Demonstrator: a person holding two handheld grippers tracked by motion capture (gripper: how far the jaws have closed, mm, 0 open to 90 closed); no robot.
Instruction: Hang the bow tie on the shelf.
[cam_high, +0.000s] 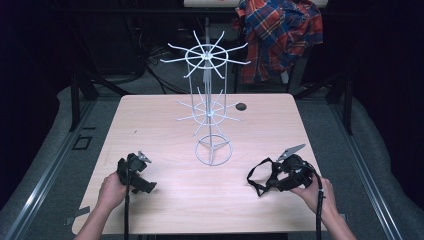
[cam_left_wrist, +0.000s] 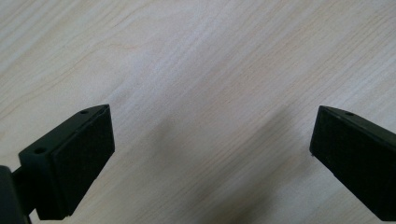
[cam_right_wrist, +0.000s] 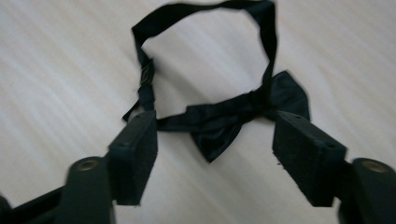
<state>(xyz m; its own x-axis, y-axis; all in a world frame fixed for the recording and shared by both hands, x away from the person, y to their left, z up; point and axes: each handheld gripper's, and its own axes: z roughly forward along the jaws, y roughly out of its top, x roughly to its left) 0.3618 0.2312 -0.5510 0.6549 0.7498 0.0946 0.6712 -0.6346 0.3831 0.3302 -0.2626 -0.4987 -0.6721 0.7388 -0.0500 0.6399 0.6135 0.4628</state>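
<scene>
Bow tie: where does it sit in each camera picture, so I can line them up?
High view: the bow tie lies on the table's near right part, at the right gripper.
Right gripper view: centre frame, the bow between the open jaws, strap looping above.
Left gripper view: not in it.
Shared landmark: the pale wood tabletop.

White wire display rack standing mid-bench, pale wood bench, dark round hole beside rack, plaid shirt hanging behind
</scene>
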